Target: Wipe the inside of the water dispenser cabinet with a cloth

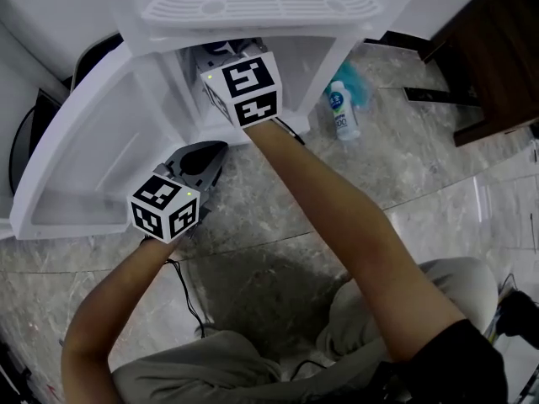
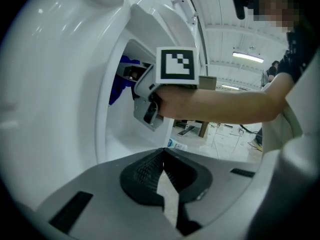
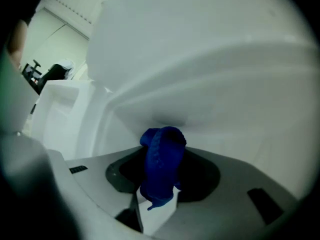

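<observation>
Inside the water dispenser cabinet (image 1: pixel 324 57), our right gripper (image 3: pixel 159 196) has its jaws partly closed on the blue cloth (image 3: pixel 161 156). The cloth is pinched between the pads and bunched into a roll that stands up above them. It sits close under the cabinet's white upper wall, but we cannot tell whether it touches. Outside, our left gripper (image 2: pixel 162 176) hangs low before the cabinet's mouth, its jaws shut together with nothing between them, just beside the open door (image 1: pixel 93 141), which swings out at the cabinet's left edge. Above the opening lies the slotted drip grille (image 1: pixel 261 2). On the marbled floor (image 1: pixel 278 251), near the cabinet's right front corner, a small white bottle (image 1: pixel 341 112) lies on its side.
</observation>
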The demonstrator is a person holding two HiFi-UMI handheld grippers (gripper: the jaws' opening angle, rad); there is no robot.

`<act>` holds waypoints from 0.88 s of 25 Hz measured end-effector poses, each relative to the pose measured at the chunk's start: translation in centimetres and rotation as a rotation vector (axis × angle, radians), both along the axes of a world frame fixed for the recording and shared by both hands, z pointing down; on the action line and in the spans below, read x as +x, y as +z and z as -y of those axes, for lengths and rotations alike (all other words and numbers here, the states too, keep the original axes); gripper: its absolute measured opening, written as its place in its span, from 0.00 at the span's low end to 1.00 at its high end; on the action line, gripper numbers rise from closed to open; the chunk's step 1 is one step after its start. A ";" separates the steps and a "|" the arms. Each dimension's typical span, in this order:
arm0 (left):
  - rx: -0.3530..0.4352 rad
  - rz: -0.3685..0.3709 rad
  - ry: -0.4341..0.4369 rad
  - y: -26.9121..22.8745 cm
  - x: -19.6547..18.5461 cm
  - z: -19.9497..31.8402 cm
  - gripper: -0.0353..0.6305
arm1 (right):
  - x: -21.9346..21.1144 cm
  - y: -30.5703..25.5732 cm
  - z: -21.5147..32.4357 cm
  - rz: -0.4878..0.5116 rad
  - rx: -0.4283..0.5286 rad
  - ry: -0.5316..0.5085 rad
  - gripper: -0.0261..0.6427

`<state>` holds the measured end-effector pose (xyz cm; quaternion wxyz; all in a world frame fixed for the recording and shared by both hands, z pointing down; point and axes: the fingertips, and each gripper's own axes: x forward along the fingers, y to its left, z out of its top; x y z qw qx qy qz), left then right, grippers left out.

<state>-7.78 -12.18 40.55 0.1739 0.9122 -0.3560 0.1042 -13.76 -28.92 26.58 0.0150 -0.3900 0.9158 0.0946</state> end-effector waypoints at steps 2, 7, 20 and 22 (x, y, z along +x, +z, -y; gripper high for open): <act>0.017 -0.003 -0.024 -0.2 0.1 0.4 0.06 | 0.0 0.1 -2.1 -0.068 0.014 -0.088 0.26; 0.036 -0.008 -0.026 -0.5 1.0 0.7 0.06 | 2.2 -0.3 -6.8 -0.228 -0.029 -0.334 0.26; 0.261 0.179 0.119 -5.1 2.5 -1.0 0.06 | 11.6 3.0 -17.2 -0.199 -0.482 -0.495 0.26; 0.255 0.185 0.126 -5.2 2.3 -1.4 0.06 | 11.6 4.1 -17.9 -0.223 -0.497 -0.520 0.26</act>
